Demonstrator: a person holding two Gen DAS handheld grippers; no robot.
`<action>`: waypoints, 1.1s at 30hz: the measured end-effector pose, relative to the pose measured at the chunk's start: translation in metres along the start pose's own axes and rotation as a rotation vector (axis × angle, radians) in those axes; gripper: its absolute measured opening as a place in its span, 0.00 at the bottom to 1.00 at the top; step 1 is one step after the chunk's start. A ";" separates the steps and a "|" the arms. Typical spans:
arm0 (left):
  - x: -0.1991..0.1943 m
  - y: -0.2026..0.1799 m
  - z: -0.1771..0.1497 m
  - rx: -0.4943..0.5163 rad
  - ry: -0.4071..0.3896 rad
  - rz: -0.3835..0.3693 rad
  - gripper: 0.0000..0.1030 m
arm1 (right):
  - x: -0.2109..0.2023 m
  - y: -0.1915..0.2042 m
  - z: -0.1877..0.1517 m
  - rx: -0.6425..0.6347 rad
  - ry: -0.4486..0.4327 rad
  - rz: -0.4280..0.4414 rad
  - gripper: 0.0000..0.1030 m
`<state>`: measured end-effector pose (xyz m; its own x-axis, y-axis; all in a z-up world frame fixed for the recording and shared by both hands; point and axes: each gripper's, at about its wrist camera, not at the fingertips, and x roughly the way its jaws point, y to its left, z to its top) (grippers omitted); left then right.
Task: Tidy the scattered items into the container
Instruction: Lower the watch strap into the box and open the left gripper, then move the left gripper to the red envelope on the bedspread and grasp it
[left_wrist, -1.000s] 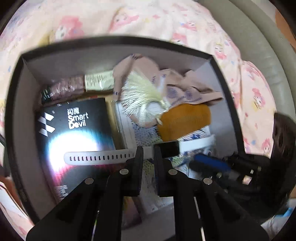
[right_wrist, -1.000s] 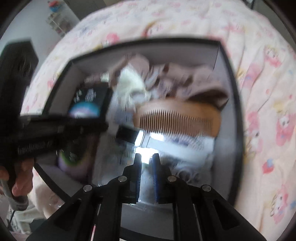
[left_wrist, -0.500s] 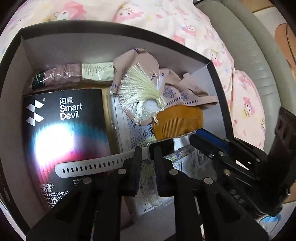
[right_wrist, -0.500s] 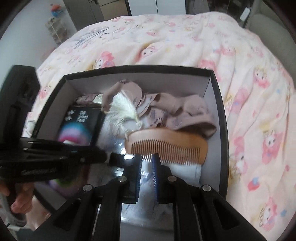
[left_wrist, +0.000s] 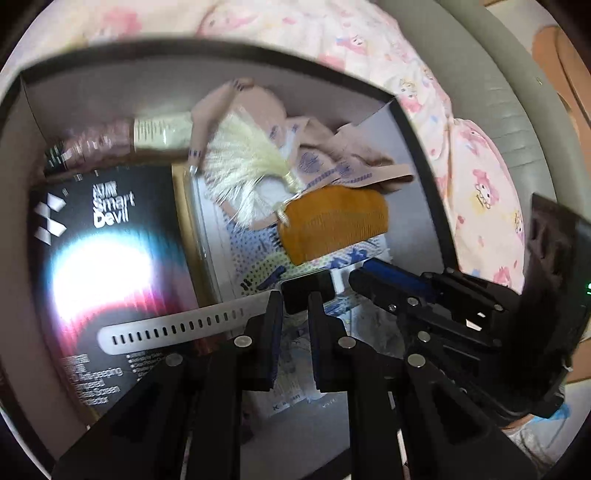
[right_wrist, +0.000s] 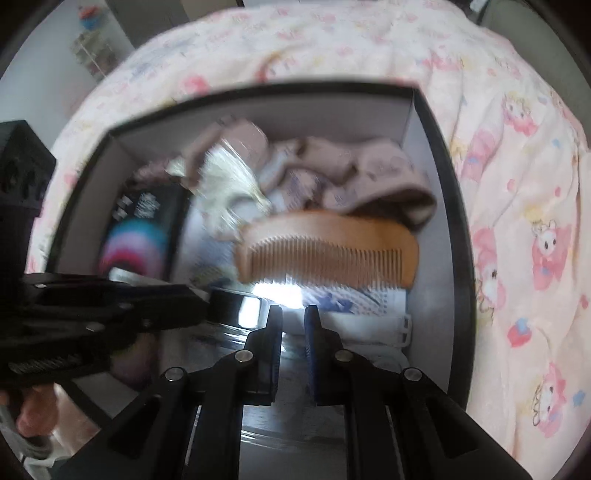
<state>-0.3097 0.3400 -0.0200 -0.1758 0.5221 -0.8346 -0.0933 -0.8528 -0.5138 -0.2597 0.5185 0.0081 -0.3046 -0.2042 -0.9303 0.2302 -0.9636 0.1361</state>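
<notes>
A black-rimmed box (left_wrist: 417, 147) with grey walls lies on the bed; it also shows in the right wrist view (right_wrist: 454, 221). My left gripper (left_wrist: 295, 306) is shut on a smartwatch (left_wrist: 306, 291) with a white strap (left_wrist: 177, 328), held over the box's contents. The watch face also shows in the right wrist view (right_wrist: 236, 306). My right gripper (right_wrist: 293, 317) is nearly closed with nothing between its fingers, hovering beside the watch; it also shows in the left wrist view (left_wrist: 391, 288). A wooden comb (right_wrist: 332, 247) lies inside the box.
The box also holds a black "Smart Devil" package (left_wrist: 107, 258), a cream tassel (left_wrist: 243, 173), beige cloth (right_wrist: 369, 173), a wrapped snack bar (left_wrist: 122, 140) and printed packets (right_wrist: 354, 306). A pink cartoon-print quilt (right_wrist: 524, 229) surrounds the box.
Both grippers rose slightly and drew back from the box. The left still holds the watch; the right stays close beside it.
</notes>
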 end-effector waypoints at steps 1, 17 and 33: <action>-0.006 -0.005 -0.002 0.018 -0.022 0.000 0.21 | -0.007 0.005 0.000 -0.018 -0.026 -0.017 0.10; -0.115 -0.040 -0.045 0.165 -0.343 0.144 0.49 | -0.075 0.065 -0.004 -0.103 -0.219 -0.048 0.35; -0.159 0.039 -0.126 -0.042 -0.396 0.238 0.52 | -0.064 0.170 -0.031 -0.257 -0.203 0.087 0.40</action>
<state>-0.1615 0.2254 0.0680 -0.5492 0.2598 -0.7942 0.0334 -0.9429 -0.3315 -0.1721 0.3733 0.0804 -0.4457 -0.3392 -0.8285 0.4809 -0.8713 0.0980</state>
